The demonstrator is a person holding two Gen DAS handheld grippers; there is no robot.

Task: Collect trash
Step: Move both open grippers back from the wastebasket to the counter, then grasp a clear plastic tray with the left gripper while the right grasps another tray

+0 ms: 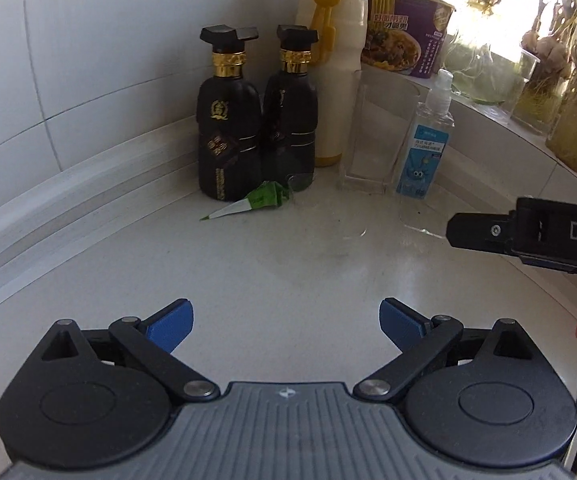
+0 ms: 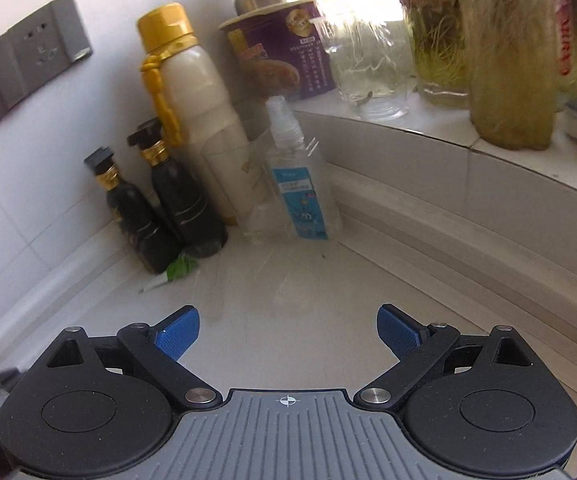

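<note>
A crumpled green and white wrapper (image 1: 254, 200) lies on the white counter, right in front of two black bottles (image 1: 228, 128). The right wrist view shows the same wrapper (image 2: 174, 270) at the foot of those bottles (image 2: 186, 200). My left gripper (image 1: 286, 326) is open, hovering well short of the wrapper with nothing between its blue pads (image 1: 170, 326). My right gripper (image 2: 287, 330) is open and empty too, facing the corner. Its black body (image 1: 528, 236) enters the left wrist view from the right edge.
A cream bottle with a yellow cap (image 1: 334, 68), a clear glass (image 1: 376, 132) and a small blue-labelled sanitizer bottle (image 1: 426, 148) stand in the corner. A purple noodle cup (image 1: 404, 28) and jars of sprouting garlic (image 2: 504, 56) sit on the raised sill. Wall sockets (image 2: 28, 64) are at left.
</note>
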